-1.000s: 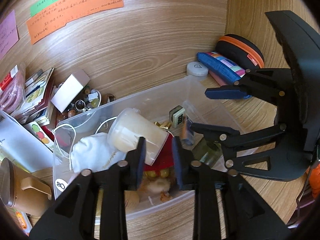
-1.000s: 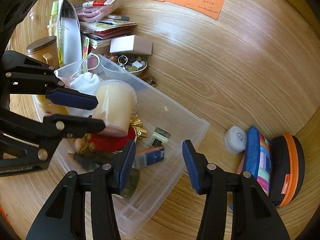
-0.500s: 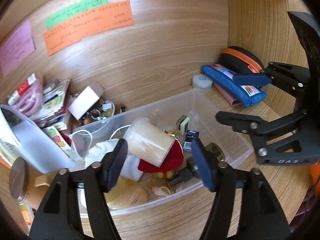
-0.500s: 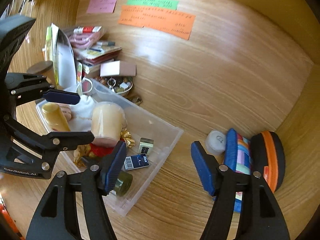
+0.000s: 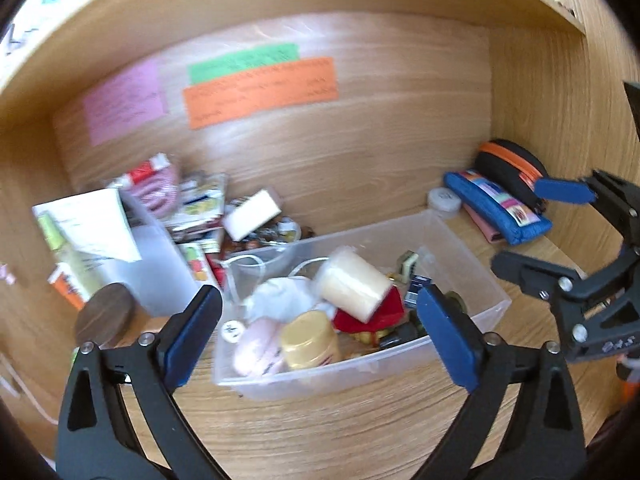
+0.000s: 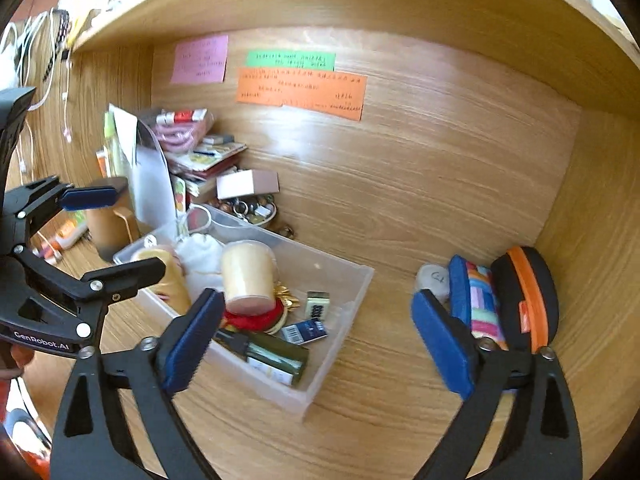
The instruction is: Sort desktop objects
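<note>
Both tongs wide, empty, over the bin (image 5: 460, 240).
My left tongs (image 5: 320, 336) and right tongs (image 6: 316, 340) have just been opening; the cup (image 6: 246, 276) looks light and slick, so I'd pinch its sides.

The left wrist view is smeared by motion — writing on the pink, green and orange notes (image 5: 260, 86) cannot be read. Inside the clear bin (image 6: 340, 320), a pale cup (image 6: 248, 276) covers part of a red item (image 6: 256, 318). The stacked clutter (image 5: 192, 204) behind it blurs together — single pieces unclear.
</note>
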